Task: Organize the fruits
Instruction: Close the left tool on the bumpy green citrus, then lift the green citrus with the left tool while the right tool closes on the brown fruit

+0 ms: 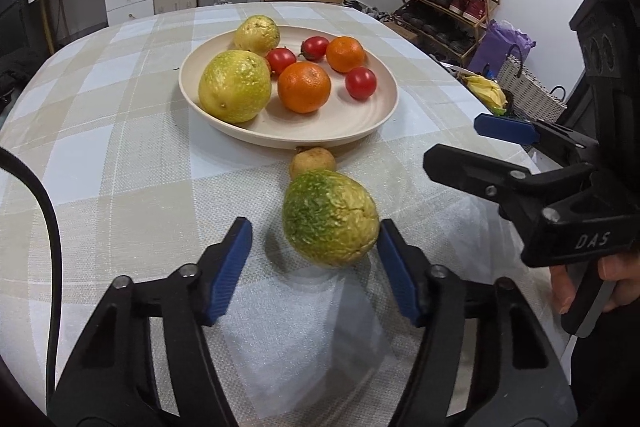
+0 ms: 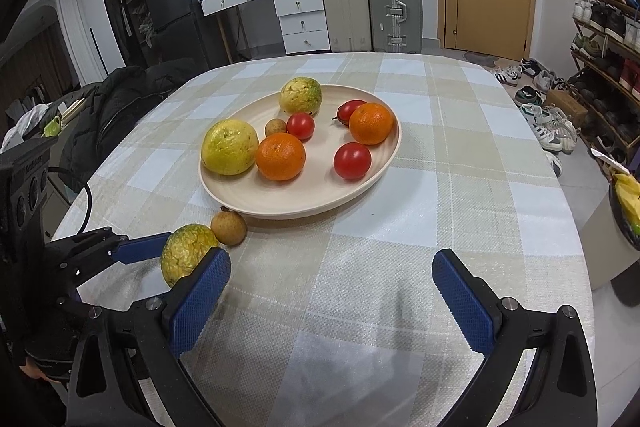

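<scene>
both wrist views oblique, sharing plate point(image 1: 224, 125)

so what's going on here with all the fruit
A person holding a gripper in each hand is gathering fruit onto a plate. The left gripper has its jaws around a green-yellow fruit on the tablecloth; the right pad looks to be touching it, the left pad is clear. A small brown fruit lies just beyond, against the plate. The right gripper hangs open with nothing in it.

left gripper point(image 1: 314, 265) brackets a green-yellow fruit point(image 1: 331, 219) near the plate point(image 1: 344, 131), left pad apart.
</scene>
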The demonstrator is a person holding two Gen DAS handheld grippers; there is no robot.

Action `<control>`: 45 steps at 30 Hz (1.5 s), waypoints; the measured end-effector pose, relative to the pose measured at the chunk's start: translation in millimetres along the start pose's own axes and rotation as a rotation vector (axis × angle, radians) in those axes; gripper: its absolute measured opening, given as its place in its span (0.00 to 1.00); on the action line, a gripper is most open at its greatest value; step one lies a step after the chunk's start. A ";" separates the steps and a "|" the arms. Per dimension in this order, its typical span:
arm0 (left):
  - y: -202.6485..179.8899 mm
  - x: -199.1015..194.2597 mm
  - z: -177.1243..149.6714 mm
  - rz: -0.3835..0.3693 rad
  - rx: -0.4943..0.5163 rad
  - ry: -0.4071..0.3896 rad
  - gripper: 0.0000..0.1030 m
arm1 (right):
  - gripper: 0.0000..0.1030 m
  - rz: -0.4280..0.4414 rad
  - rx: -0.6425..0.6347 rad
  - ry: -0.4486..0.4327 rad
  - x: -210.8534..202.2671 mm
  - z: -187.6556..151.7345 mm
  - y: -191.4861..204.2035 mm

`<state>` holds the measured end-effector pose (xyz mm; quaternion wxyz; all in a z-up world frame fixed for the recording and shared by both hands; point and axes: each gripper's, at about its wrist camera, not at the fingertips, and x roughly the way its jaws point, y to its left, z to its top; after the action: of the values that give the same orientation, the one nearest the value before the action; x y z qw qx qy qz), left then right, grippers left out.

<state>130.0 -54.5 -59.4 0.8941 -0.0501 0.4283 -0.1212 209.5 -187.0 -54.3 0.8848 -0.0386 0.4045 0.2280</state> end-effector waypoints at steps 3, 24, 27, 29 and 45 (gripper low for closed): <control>-1.1 -0.6 -0.4 -0.028 0.005 -0.002 0.44 | 1.00 -0.002 -0.002 0.005 1.1 -0.7 0.5; 32.8 -25.3 -1.7 0.038 -0.050 -0.090 0.43 | 1.00 0.027 0.009 0.038 10.8 -6.1 6.1; 36.9 -28.8 0.3 0.060 -0.048 -0.106 0.43 | 0.99 0.054 0.019 0.055 16.7 -5.6 11.7; 39.1 -32.1 1.9 0.097 -0.038 -0.123 0.43 | 0.98 0.073 0.002 0.065 20.3 -6.8 19.2; 68.2 -42.9 6.4 0.125 -0.106 -0.156 0.43 | 0.60 0.165 -0.089 0.087 27.9 -7.0 61.3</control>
<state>121.0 22.4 -36.2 0.9267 -0.0796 0.3654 -0.0380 193.9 -123.6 -72.3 0.8420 -0.0541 0.4340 0.3160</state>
